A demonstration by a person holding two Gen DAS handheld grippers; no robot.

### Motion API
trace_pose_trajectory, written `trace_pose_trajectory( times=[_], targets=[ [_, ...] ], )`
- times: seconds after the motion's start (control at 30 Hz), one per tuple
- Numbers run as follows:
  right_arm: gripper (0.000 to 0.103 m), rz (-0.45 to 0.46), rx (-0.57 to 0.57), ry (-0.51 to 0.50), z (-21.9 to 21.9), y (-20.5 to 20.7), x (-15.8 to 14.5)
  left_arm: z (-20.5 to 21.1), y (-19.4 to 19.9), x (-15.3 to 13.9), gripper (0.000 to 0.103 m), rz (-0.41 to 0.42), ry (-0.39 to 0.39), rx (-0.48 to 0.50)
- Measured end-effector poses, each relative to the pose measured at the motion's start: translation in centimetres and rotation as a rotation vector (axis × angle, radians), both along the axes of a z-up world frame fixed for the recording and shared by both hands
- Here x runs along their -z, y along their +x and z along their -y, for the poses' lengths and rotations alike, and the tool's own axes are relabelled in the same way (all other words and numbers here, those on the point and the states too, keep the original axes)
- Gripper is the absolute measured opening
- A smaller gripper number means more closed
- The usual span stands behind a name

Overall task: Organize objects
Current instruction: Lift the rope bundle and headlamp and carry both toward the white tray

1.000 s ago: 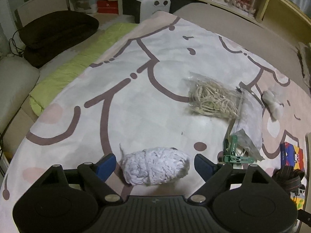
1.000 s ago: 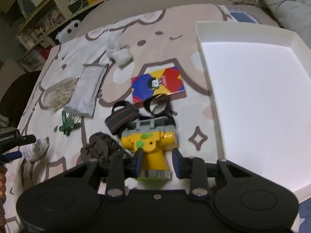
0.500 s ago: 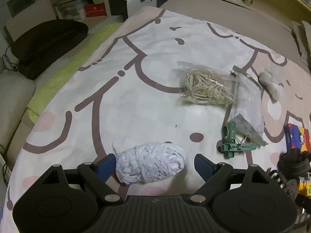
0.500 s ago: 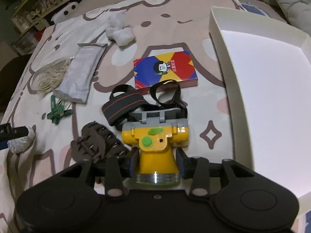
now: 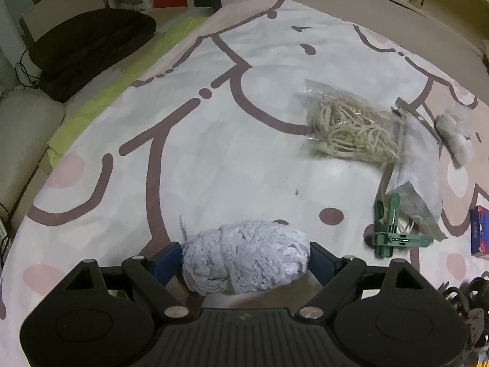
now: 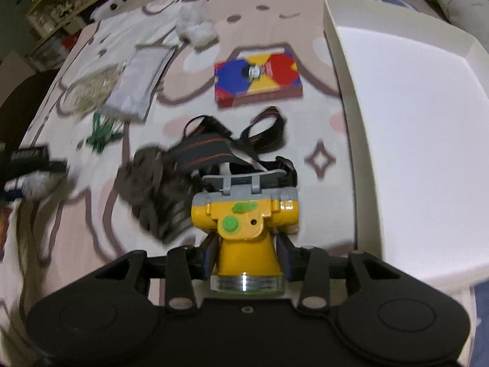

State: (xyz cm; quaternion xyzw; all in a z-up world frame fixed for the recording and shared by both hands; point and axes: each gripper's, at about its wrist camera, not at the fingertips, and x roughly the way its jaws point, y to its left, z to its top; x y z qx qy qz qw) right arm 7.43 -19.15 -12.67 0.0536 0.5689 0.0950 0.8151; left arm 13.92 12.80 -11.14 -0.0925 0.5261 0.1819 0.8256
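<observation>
- Left gripper (image 5: pixel 244 260) clamped on fluffy white yarn ball (image 5: pixel 244 260): squeeze lightly.
- Right gripper (image 6: pixel 247 255) clamped on yellow plastic headlamp (image 6: pixel 244 229): lift straps clear, set into white cardboard box (image 6: pixel 412 140).

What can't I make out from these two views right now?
- Left wrist view: the colourful box is cut off by the right edge, and so is the dark hair claw at the lower right.
- Right wrist view: motion blur smears the hair claw and the green clips; their details are unreadable.
- Right wrist view: the white tray runs past the right edge.
- Right wrist view: the left hand-held gripper is blurred and cut off at the left edge.
</observation>
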Motion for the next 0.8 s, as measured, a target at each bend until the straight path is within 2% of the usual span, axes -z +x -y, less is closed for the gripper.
trace_pose_trajectory(
  times=[0.13,0.2,0.23,0.4,0.57,0.8],
  targets=[
    [0.042,-0.011,-0.016,-0.020,-0.4,-0.3,0.3,-0.1,-0.1,-0.3,0.088,0.004,0.001,-0.008],
    [0.043,-0.033,-0.009,-0.026,-0.7,0.2,0.8,-0.3,-0.2,-0.4,0.085,0.002,-0.012,-0.012],
    [0.043,-0.040,-0.009,-0.027,-0.9,0.4,1.1,-0.4,-0.2,-0.4,0.080,0.002,-0.026,-0.012],
    [0.042,-0.014,-0.004,-0.014,-0.9,0.1,1.4,0.0,-0.3,-0.7,0.076,0.009,-0.013,-0.001],
    [0.042,0.065,0.020,0.029,-0.1,0.0,-0.1,0.4,-0.9,-2.7,0.076,0.074,-0.024,-0.005],
    [0.042,0.267,0.035,0.042,0.8,0.0,-4.1,2.3,-2.1,-6.7,0.076,0.205,-0.039,0.042]
  ],
)
